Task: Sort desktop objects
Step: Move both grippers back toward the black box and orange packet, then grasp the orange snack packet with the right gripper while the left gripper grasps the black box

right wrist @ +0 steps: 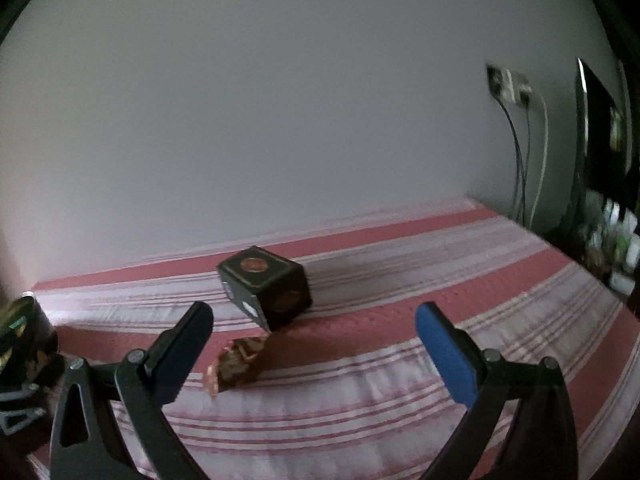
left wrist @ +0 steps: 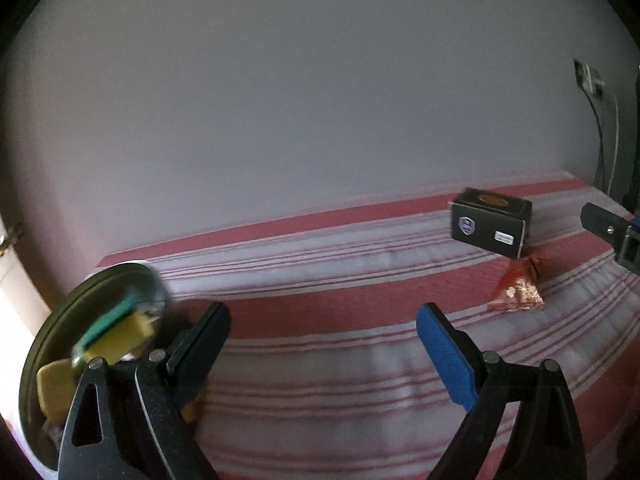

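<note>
Both grippers spread wide, nothing held. Left gripper (left wrist: 322, 336) sits just right of the round tin (left wrist: 44, 344), which already holds a yellow-green sponge (left wrist: 116, 330) and other bits. Right gripper (right wrist: 314, 336) faces the leftovers: red foil packet (right wrist: 236, 364) just ahead, near its left finger, black box (right wrist: 266, 294) right behind it, nearly touching. My call: packet next. I'd shift left to centre it between the fingers, drop low to the striped cloth (right wrist: 400, 360), close gently since foil crumples, and avoid nudging the box.
</note>
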